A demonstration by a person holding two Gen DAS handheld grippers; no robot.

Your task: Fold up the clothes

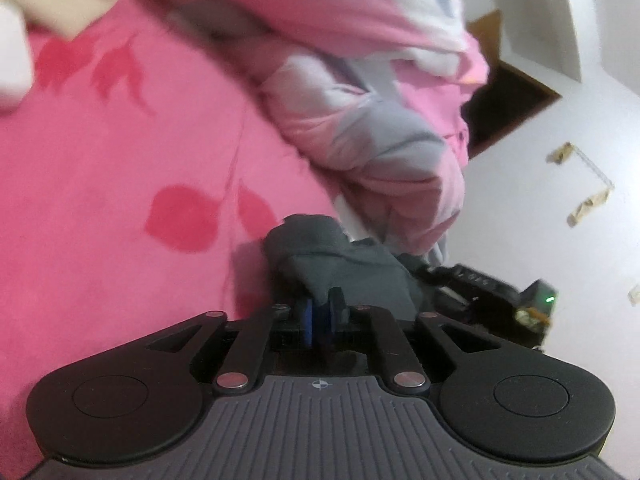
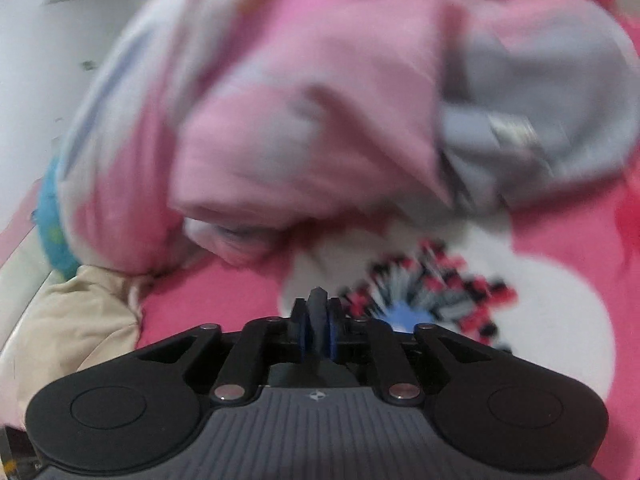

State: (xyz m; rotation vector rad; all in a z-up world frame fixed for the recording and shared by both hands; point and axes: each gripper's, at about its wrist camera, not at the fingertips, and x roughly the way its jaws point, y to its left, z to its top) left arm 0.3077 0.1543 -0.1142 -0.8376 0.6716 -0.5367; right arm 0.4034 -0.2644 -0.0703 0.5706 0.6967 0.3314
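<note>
**Grey cloth at both sets of tips, a grip that may slip**

Dark grey, soft and crumpled, the knit garment [image 1: 344,268] is found bunched on the pink fleece bed cover printed with red leaves [image 1: 120,152], just ahead of the left gripper [image 1: 322,310]. Its blue-padded fingers [image 1: 306,320] are held slightly apart, and no cloth is seen pressed between them. At the right gripper [image 2: 317,322] a thin upright fold of the same garment [image 2: 318,296] is pinched between the pads.

A loss of hold is judged the main risk. Only a narrow edge is caught on the right, so it could be pulled free by any tug. With the left fingers not closed on cloth, the garment would then drop back into a heap and the fold would be spoiled. Both views are smeared, so the exact hold cannot be confirmed.

Beyond the garment, a bulky rumpled quilt in pink, white and pale grey [image 1: 360,132] is piled close by, leaving little flat cover for spreading. The cover's white round patch with a red, black and blue motif [image 2: 560,320] is seen just past the right tips. A cream cloth [image 2: 80,320] and a turquoise fluffy item [image 2: 52,224] lie at the bed's edge, by the white wall [image 1: 560,220].
</note>
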